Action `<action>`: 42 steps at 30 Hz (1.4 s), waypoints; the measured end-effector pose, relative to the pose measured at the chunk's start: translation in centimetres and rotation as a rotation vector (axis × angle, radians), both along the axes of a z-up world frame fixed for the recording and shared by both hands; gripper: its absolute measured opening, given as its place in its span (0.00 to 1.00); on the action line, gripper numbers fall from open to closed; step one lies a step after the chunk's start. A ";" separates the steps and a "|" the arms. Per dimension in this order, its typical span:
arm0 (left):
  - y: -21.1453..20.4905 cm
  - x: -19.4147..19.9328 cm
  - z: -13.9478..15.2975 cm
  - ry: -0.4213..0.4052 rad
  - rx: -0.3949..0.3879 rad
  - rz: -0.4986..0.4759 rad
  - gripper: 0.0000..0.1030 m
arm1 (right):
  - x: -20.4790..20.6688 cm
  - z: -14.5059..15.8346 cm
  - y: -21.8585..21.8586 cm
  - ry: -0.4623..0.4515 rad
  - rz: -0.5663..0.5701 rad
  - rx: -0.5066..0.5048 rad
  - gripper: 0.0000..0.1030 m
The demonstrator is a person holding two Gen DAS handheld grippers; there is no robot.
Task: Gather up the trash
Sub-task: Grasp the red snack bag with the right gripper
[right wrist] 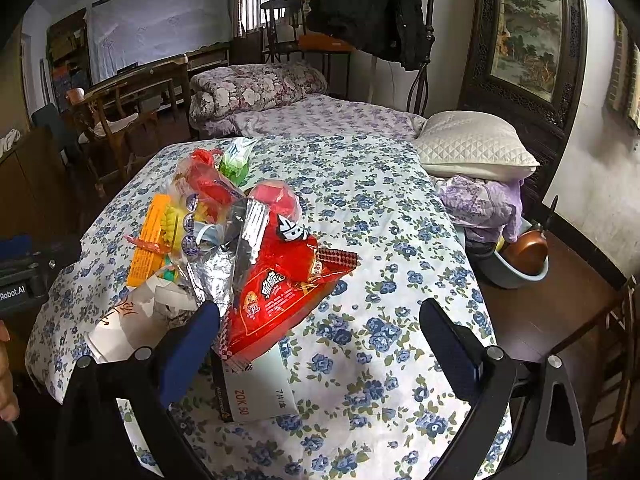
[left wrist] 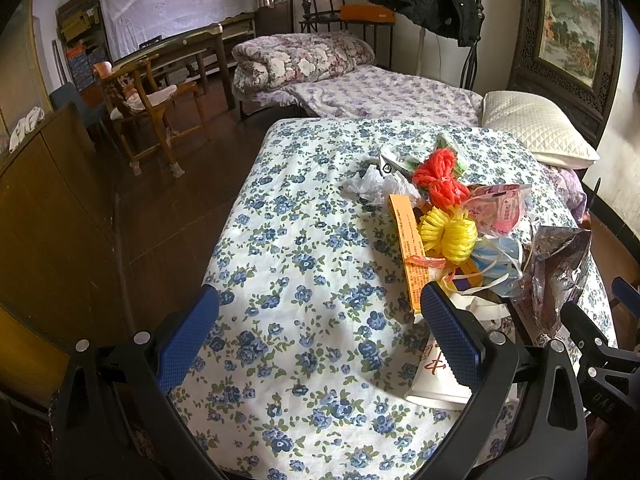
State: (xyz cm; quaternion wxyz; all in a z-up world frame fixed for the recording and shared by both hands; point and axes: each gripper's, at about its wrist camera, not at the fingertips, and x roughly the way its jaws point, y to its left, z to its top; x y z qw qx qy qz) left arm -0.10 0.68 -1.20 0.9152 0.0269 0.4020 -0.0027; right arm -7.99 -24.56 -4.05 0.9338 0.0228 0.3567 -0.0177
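A heap of trash lies on the blue-flowered bedspread [left wrist: 304, 280]. In the left wrist view it holds a yellow yarn bundle [left wrist: 448, 234], a red yarn bundle [left wrist: 438, 178], an orange carton [left wrist: 410, 248], a crumpled clear bag [left wrist: 376, 186] and a foil wrapper [left wrist: 560, 272]. In the right wrist view a red snack bag [right wrist: 280, 292] lies on top, over a white box [right wrist: 256, 392] and a white paper bag [right wrist: 132, 320]. My left gripper [left wrist: 320, 320] is open and empty, left of the heap. My right gripper [right wrist: 320, 332] is open and empty, its left finger beside the snack bag.
A white quilted pillow [right wrist: 476, 146] lies at the bed's far right, with a folded flowered quilt [left wrist: 300, 60] behind. A basin with a copper pot [right wrist: 524, 256] stands on the floor at the right. Wooden chairs [left wrist: 148, 108] and a cabinet [left wrist: 44, 208] stand left of the bed.
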 end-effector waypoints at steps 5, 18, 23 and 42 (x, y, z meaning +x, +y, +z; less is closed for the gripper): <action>1.1 0.7 -0.6 0.044 -0.037 0.040 0.93 | 0.1 0.0 -0.7 -0.004 -0.023 0.008 0.94; 2.7 1.2 -0.1 0.068 -0.083 0.072 0.93 | 2.6 0.9 0.5 0.056 0.016 0.008 0.81; 2.0 0.6 0.5 0.016 -0.032 0.054 0.94 | 4.3 -0.4 1.1 0.127 0.010 -0.014 0.50; -0.7 0.6 -0.8 0.060 -0.018 -0.060 0.94 | -7.6 5.7 -10.0 -0.085 -0.150 0.100 0.07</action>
